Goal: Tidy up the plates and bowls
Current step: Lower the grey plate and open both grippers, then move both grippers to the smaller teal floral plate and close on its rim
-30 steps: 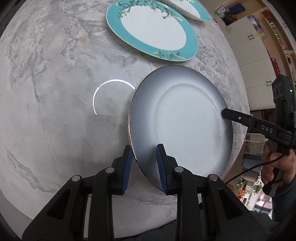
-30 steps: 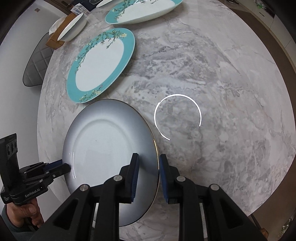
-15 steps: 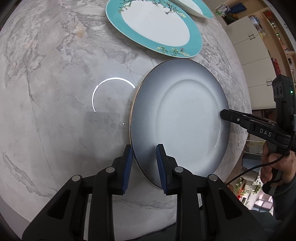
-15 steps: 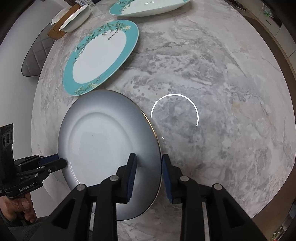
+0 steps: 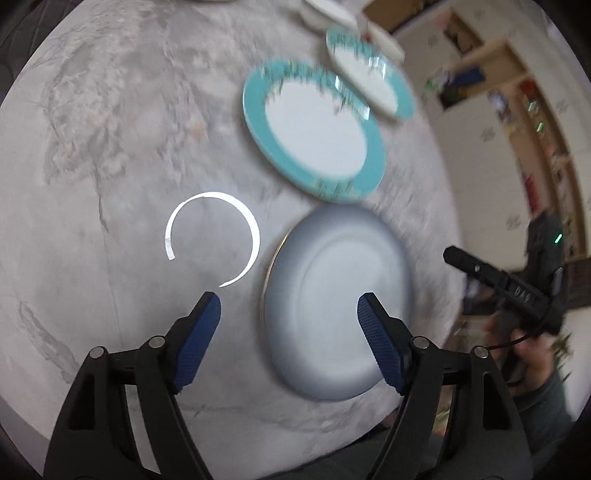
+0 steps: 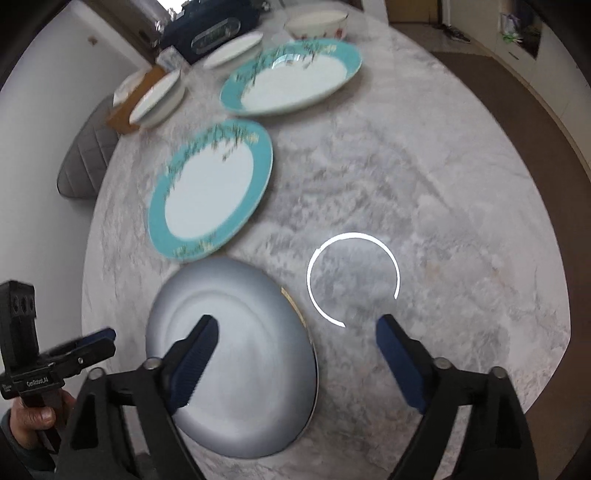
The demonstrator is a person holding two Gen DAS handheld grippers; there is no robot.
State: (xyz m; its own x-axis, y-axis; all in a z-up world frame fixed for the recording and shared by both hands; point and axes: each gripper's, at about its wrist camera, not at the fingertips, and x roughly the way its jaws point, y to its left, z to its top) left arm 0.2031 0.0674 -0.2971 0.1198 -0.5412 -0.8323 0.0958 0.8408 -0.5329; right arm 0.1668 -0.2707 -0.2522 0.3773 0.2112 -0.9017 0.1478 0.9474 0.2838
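Observation:
A grey plate with a gold rim [image 5: 332, 295] lies flat on the marble table near its front edge; it also shows in the right wrist view [image 6: 236, 350]. My left gripper [image 5: 288, 310] is open above the plate's left rim, holding nothing. My right gripper [image 6: 295, 334] is open above its right rim, holding nothing. Just beyond the grey plate lies a teal-rimmed white plate [image 5: 314, 136], which also shows in the right wrist view [image 6: 210, 192]. A second, larger teal-rimmed plate [image 6: 291, 77] lies farther back.
White bowls [image 6: 159, 98] and a floral bowl [image 6: 317, 22] stand at the table's far end beside a cardboard box [image 6: 127, 114]. A grey chair [image 6: 86, 162] stands at the left. The table [image 6: 443, 184] has bare marble on the right. Shelves [image 5: 517, 129] line the wall.
Both grippers opened and let go of the grey plate, which now rests on the table. Both have pulled back and up, so more of the table shows.

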